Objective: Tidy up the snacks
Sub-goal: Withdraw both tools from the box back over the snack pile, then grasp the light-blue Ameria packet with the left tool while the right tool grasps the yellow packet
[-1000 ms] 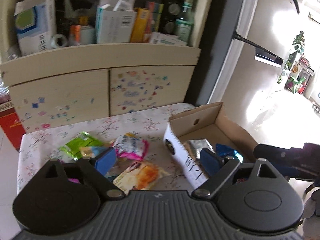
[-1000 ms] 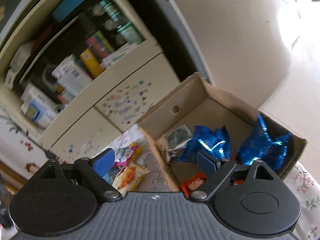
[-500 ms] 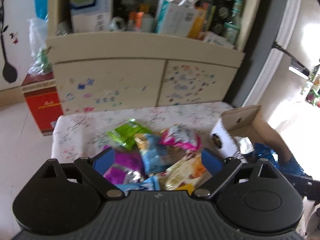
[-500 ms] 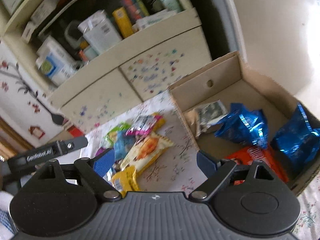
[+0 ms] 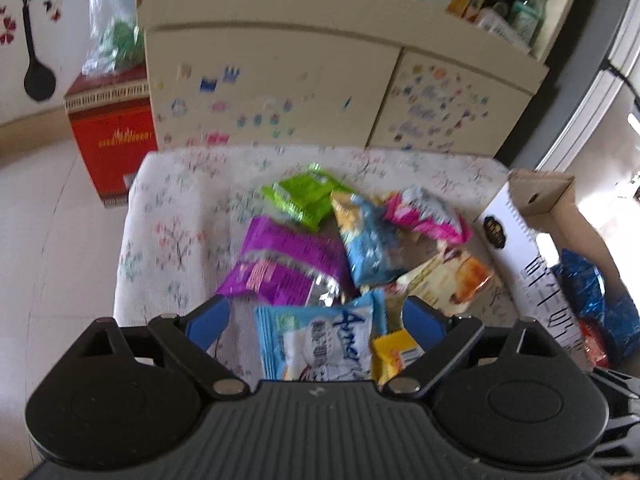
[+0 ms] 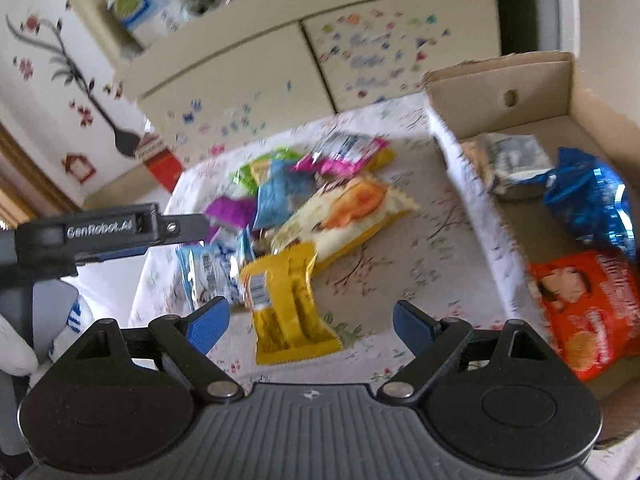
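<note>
My left hand-held gripper [image 5: 316, 316] hangs over the near part of the tabletop [image 5: 176, 216] with its jaws spread wide and nothing between the pads; below it lies a pale blue packet [image 5: 320, 344], its lower end cut off by the gripper body. My right hand-held gripper [image 6: 310, 326] is likewise wide open and grips nothing, with a yellow packet [image 6: 286, 308] lying flat on the cloth under the gap.

The loose snacks sit in a heap around the middle of the tabletop: a purple packet [image 5: 284, 264], a green packet [image 5: 306, 196], a blue packet [image 5: 370, 240], a pink packet [image 5: 426, 212] and a cream-and-orange packet [image 6: 344, 216]. They overlap, and motion blur smears their print, so I cannot read most labels or tell exactly which lies on which.

The cardboard box [image 6: 500, 80] stands at the right edge of the tabletop. Inside it are a silvery packet [image 6: 512, 160], a shiny blue bag [image 6: 588, 196] and an orange packet [image 6: 588, 308]; the box's right side runs out of view. From the left wrist view its white wall hides most of the contents.
</note>
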{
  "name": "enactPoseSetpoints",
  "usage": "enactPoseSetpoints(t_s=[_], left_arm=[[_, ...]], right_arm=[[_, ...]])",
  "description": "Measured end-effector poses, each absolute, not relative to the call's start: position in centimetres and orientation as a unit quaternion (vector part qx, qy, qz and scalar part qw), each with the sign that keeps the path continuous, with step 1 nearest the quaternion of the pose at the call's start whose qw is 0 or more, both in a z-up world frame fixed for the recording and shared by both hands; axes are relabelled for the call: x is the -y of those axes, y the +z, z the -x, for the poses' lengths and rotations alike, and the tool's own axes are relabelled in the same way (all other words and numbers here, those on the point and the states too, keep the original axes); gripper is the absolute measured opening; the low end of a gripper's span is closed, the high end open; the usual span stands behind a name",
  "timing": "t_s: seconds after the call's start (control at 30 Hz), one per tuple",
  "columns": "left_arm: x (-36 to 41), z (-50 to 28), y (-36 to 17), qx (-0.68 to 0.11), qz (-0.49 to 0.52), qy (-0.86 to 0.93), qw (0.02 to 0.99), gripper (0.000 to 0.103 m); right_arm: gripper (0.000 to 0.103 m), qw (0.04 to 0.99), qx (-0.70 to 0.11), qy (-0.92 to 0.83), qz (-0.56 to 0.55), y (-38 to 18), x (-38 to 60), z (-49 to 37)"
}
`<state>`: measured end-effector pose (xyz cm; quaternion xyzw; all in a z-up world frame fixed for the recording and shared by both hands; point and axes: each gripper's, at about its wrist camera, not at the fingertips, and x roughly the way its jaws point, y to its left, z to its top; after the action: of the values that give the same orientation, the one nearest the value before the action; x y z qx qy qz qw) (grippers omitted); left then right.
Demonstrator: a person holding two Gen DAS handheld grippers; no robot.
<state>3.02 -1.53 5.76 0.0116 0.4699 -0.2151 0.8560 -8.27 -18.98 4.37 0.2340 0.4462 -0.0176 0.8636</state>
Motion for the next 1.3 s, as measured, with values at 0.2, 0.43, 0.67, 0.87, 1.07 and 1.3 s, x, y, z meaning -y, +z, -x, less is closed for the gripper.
enactPoseSetpoints(t_s=[0.2,0.43,0.67,0.87,1.07,1.3], left_arm=[[1.5,-3.7,4.1,-0.500,0.008,-0.203,0.842,0.093],[2.1,-3.8,2.8,-0.513,0.001,-0.200,0.835,0.094],[3.1,-3.7,1.9,-0.512,-0.012,-0.203,0.835,0.095],[4.2,-3.3,1.0,-0.502,-0.045,-0.200,0.840,0.095],[4.7,-2.9,0.1,-0.494,-0.069,-0.191,0.846,0.095],[5.1,-2.1,0.4,-0.467,-0.098,-0.210,0.854,0.069]], right_arm=[[0.093,0.863,-0.455,-0.007,-0.220,3.2,17.5,7.3],[0.086,0.865,-0.467,-0.026,-0.184,1.7,16.2,6.3],[0.059,0.866,-0.474,-0.028,-0.161,1.8,16.2,6.6],[0.056,0.860,-0.474,-0.044,-0.183,2.3,17.4,7.9],[0.056,0.853,-0.477,-0.058,-0.205,2.2,18.4,8.3],[0.056,0.849,-0.478,-0.057,-0.216,2.1,18.5,8.4]])
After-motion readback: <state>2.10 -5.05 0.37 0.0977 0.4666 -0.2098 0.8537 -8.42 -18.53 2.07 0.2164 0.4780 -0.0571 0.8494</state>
